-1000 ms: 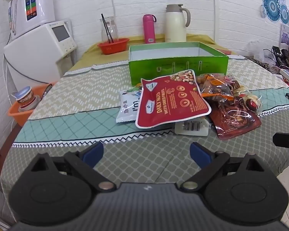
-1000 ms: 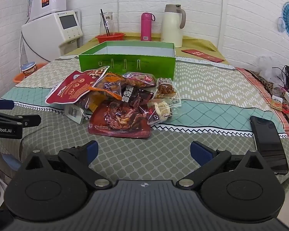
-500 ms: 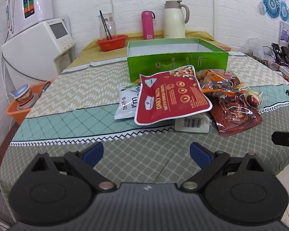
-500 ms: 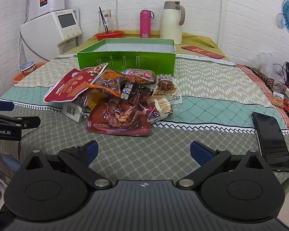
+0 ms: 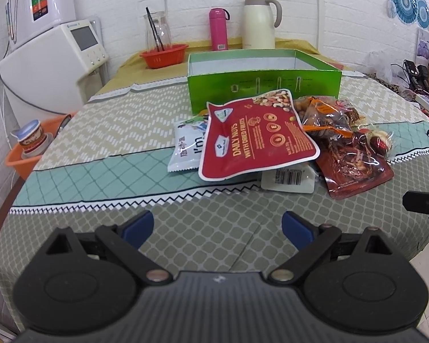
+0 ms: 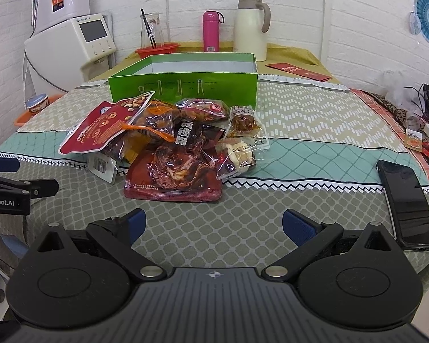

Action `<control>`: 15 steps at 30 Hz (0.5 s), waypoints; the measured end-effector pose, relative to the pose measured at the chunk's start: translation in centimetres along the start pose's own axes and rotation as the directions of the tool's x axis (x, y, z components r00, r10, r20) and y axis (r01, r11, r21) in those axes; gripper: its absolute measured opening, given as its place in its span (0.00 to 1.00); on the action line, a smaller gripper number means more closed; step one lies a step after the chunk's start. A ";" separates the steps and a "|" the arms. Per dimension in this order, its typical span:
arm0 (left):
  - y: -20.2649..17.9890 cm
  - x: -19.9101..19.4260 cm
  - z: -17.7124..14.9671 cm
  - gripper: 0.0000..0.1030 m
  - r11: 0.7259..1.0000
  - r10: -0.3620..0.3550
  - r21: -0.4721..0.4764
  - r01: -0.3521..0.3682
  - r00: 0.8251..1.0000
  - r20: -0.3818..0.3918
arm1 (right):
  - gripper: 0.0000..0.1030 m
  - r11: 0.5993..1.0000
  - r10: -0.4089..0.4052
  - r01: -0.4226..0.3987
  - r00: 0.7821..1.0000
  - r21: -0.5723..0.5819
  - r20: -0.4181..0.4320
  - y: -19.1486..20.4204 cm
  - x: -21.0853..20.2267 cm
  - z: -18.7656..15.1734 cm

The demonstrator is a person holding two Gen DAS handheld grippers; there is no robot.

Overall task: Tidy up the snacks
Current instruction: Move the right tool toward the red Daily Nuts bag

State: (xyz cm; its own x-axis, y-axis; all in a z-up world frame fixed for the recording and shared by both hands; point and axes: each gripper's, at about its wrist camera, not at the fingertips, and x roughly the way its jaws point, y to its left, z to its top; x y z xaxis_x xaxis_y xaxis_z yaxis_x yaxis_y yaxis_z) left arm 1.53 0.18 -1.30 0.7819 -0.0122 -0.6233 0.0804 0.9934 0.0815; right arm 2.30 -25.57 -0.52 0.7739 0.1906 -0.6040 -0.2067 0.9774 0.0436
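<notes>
The red pouch, middle of the left wrist view, is showing "DAILY NUTS WITH DRIED FRUITS" in pale capitals; the white-and-blue packet just left of it is displaying "I'm" beside characters too small to read; in the right wrist view, a clear wrapper at frame centre is bearing the stamped number "20221223"; the black arm of the left tongs at the left edge is carrying "enRobot.AI", its start cut off by the frame.

Near surface: bare cloth ahead of both fingers, open passage.
12 o'clock: snack pile blocking, green box just behind.
3 o'clock: phone lying flat.
Far edge: jug, pink flask, red basket.
</notes>
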 end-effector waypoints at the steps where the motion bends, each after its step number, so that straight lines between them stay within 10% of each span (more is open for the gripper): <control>1: 0.0 0.1 0.0 0.93 1.000 0.000 0.000 0.000 1.000 -0.001 | 1.00 1.000 0.003 -0.003 1.000 0.004 0.000 -0.1 0.0 0.0; 15: 0.0 0.6 0.1 0.93 1.000 -0.007 -0.006 0.007 1.000 -0.012 | 1.00 1.000 0.009 -0.009 1.000 0.026 -0.001 -0.4 0.5 -0.1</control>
State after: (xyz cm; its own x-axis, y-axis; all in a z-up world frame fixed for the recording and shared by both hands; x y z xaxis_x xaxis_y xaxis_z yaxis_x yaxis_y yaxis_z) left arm 2.04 0.17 -1.59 0.7739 -0.0179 -0.6330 0.0821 0.9940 0.0722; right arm 2.72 -25.83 -0.87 0.7713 0.1988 -0.6046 -0.1977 0.9778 0.0693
